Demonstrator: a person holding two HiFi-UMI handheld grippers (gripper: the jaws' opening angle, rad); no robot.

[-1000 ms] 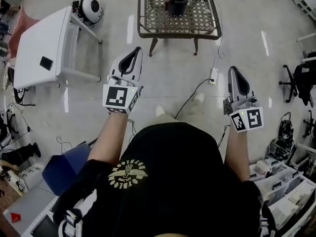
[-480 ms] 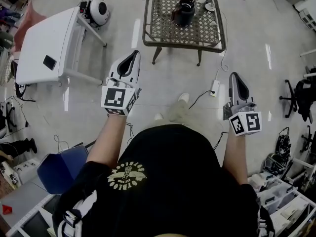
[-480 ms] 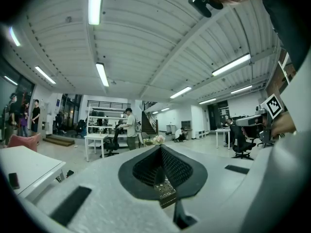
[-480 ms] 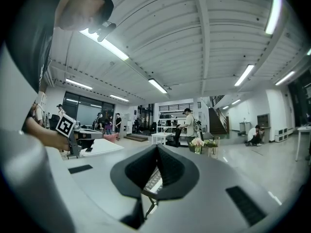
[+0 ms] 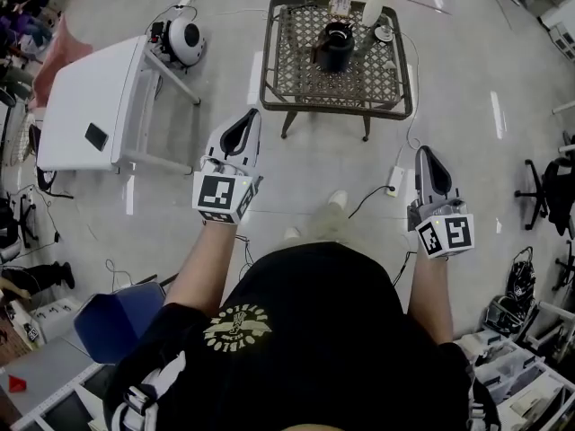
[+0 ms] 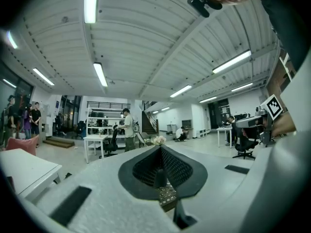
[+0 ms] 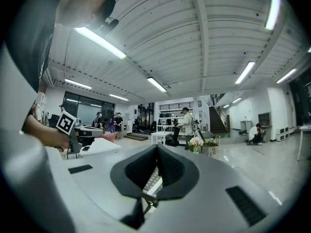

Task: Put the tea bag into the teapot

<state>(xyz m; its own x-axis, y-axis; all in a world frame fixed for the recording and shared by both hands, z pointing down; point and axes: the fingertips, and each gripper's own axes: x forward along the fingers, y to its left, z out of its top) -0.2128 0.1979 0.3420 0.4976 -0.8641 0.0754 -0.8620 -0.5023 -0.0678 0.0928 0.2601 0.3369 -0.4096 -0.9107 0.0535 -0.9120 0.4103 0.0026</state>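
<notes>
A dark teapot (image 5: 334, 45) stands on a metal lattice table (image 5: 296, 74) at the top of the head view, well ahead of both grippers. I cannot make out a tea bag at this distance. My left gripper (image 5: 252, 115) is held in the air over the floor, pointing toward the table, shut and with nothing in it. My right gripper (image 5: 421, 151) hangs farther right, also shut and bare. In the left gripper view the shut jaws (image 6: 160, 148) frame a patch of the lattice table (image 6: 168, 196). The right gripper (image 7: 156, 148) view shows the same.
A white vase of flowers (image 5: 373, 7), a small saucer (image 5: 384, 34) and a card (image 5: 340, 3) share the lattice table. A white table (image 5: 85, 106) and a round white device (image 5: 186, 39) stand at the left. A power strip (image 5: 395, 180) with cable lies on the floor. People stand far off.
The lattice table with the teapot has come lower and more fully into the head view as the person walks toward it. Both grippers stay shut and bare.
</notes>
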